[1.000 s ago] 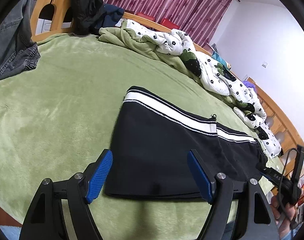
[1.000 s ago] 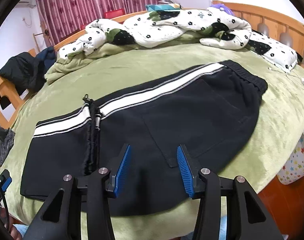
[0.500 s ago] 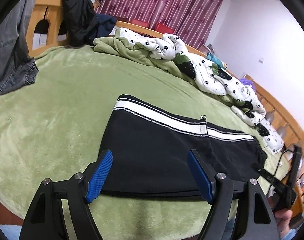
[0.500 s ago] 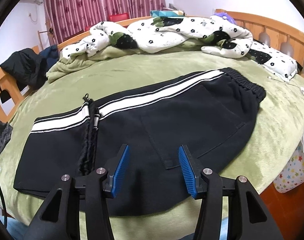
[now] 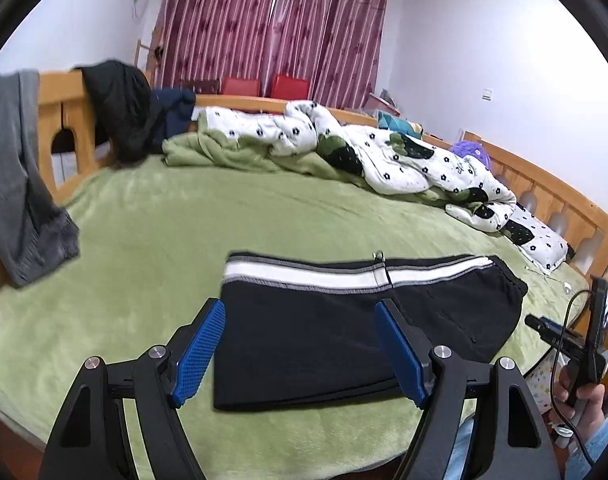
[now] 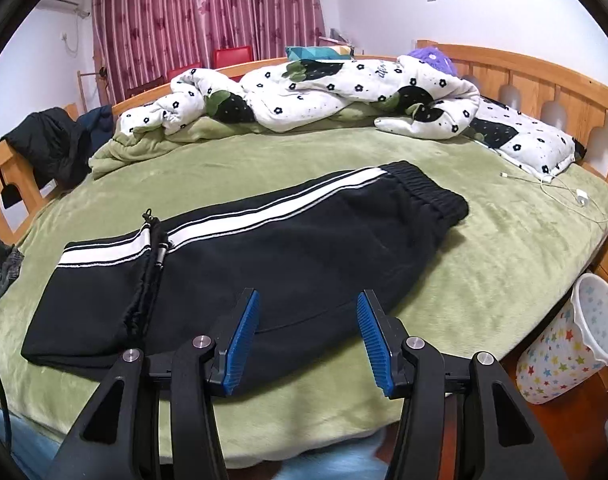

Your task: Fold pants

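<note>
The black fleece pants with a white side stripe (image 6: 264, 256) lay folded lengthwise and doubled once near the front edge of the green-blanketed bed (image 6: 483, 248). Left gripper (image 5: 300, 354) and right gripper (image 6: 305, 338) hovered above, fingers apart, empty; a final fold appeared outstanding.

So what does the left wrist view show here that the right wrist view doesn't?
Only the left wrist view shows the grey garment draped over the footboard and the person's hand holding the right gripper. Only the right wrist view shows the star-patterned bin beside the bed and the white charger cable. Both show the black pants folded flat on the green blanket, the flowered quilt, and open jaws gripping nothing.
</note>
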### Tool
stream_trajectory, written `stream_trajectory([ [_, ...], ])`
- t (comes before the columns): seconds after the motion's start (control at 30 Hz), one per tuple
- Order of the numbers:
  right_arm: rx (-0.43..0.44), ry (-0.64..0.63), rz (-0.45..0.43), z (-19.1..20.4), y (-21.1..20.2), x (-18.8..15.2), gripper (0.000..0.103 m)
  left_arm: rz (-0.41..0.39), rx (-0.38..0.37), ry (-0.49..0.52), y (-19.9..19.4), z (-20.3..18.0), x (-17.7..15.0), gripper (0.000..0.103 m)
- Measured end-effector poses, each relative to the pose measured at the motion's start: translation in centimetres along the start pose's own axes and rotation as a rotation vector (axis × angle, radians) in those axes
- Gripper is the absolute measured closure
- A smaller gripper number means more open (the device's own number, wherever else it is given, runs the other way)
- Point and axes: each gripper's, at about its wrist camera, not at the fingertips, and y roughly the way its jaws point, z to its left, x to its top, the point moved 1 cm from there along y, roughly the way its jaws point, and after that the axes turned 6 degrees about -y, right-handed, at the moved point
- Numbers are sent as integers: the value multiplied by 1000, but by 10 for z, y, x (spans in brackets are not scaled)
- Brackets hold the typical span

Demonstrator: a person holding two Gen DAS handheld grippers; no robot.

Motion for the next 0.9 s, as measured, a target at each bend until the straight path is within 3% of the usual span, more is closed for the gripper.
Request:
stream_trajectory([
  [0.17,36,37,23,-15,8,-1,52,10,-7,-35,-20,7,30,24],
  [0.3,9,57,6,-24,18,-3,52,41,-24,-116,-6,32,38,23],
  [0.57,-17,194,29,-82,69,-3,52,152,43,-174,89,85,-4,23],
  [0.67,-10,229,41,-102,96,3,52,159,63,-199,120,101,-18,24],
  [0.83,16,278,89,-119,147,19,52,304,15,-269,185,125,-24,25],
  [0.9,66,319,103,-125,168,25,51,362,-13,-282,206,131,-29,31],
])
